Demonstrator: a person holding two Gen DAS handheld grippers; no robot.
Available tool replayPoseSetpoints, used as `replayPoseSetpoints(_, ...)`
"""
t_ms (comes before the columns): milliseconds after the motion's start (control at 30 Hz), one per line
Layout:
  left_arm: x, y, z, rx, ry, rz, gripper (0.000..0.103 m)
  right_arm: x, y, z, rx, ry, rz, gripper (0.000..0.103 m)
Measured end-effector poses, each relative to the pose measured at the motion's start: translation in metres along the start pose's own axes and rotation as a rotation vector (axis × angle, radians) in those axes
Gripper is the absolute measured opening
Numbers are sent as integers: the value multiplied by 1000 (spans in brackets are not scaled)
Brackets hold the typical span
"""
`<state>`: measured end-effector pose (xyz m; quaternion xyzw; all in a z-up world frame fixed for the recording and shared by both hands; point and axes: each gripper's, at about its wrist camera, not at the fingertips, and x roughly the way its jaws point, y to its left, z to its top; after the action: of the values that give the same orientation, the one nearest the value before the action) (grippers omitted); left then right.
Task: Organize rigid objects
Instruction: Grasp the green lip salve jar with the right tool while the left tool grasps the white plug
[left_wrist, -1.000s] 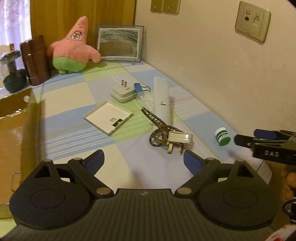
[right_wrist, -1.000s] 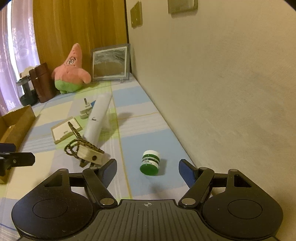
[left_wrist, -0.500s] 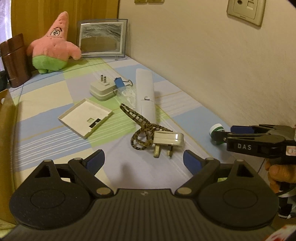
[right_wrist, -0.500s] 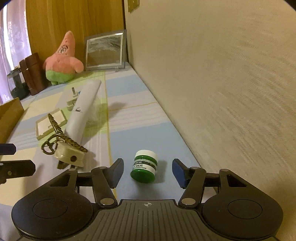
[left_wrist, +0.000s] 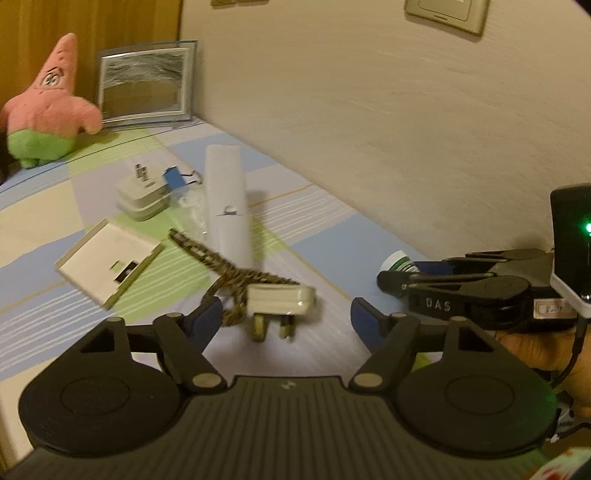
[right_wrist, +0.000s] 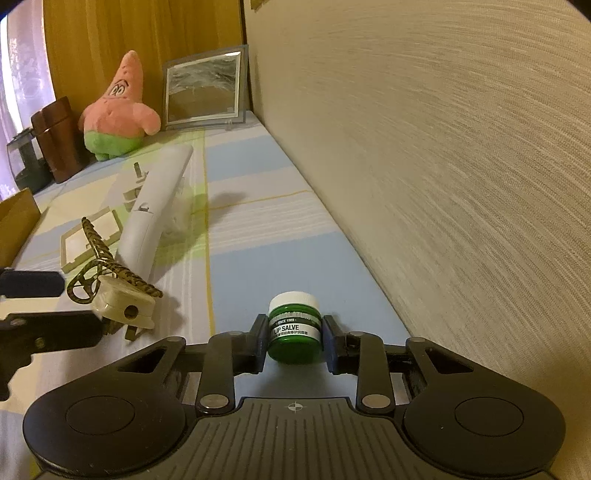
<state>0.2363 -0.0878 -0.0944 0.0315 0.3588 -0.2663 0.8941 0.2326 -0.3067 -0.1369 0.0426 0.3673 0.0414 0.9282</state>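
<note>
Left to right. My left claw (left_wrist: 286, 317) stands half wide and is closing, its tips either side of the plug (left_wrist: 280, 301); the pads do not yet touch it. The plug lies flat on the checked cloth (left_wrist: 44, 258), prongs toward me, with a braided cord (left_wrist: 207, 254) running off behind it. Beyond sit a white plate (left_wrist: 107, 258), an adapter (left_wrist: 142, 195) and a long white tube (left_wrist: 226, 206).

My right claw (right_wrist: 294, 334) is closing on the jar (right_wrist: 294, 325), which stands upright near the wall (right_wrist: 443, 147); the pads sit at both its sides, seemingly touching.

Step in hand, as I judge it: a double pick-up, jar nearly gripped, plug still loose. Next, the left claw must close square on the plug body, clear of the cord, before either lift.
</note>
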Motion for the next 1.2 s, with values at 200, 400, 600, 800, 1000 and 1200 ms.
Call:
replayPoseSetpoints(200, 17, -2, 4, 23, 23, -42, 69, -4, -2, 0, 12, -8, 0, 27)
replayPoseSetpoints(400, 34, -1, 5, 32, 45, -40, 68, -7, -2, 1, 20, -17, -3, 27)
replayPoseSetpoints(600, 44, -1, 6, 58, 46, -22, 68, -7, -2, 0, 23, -18, -5, 27)
replayPoseSetpoints(800, 48, -8, 7, 151, 53, 5, 55, -7, -1, 1, 23, -13, -6, 27)
replayPoseSetpoints(1000, 42, -12, 3, 200, 56, 21, 51, -6, 0, 1, 28, -13, -8, 27)
replayPoseSetpoints(1200, 24, -12, -4, 195, 53, 22, 45, -10, 1, 3, 26, -19, 2, 27)
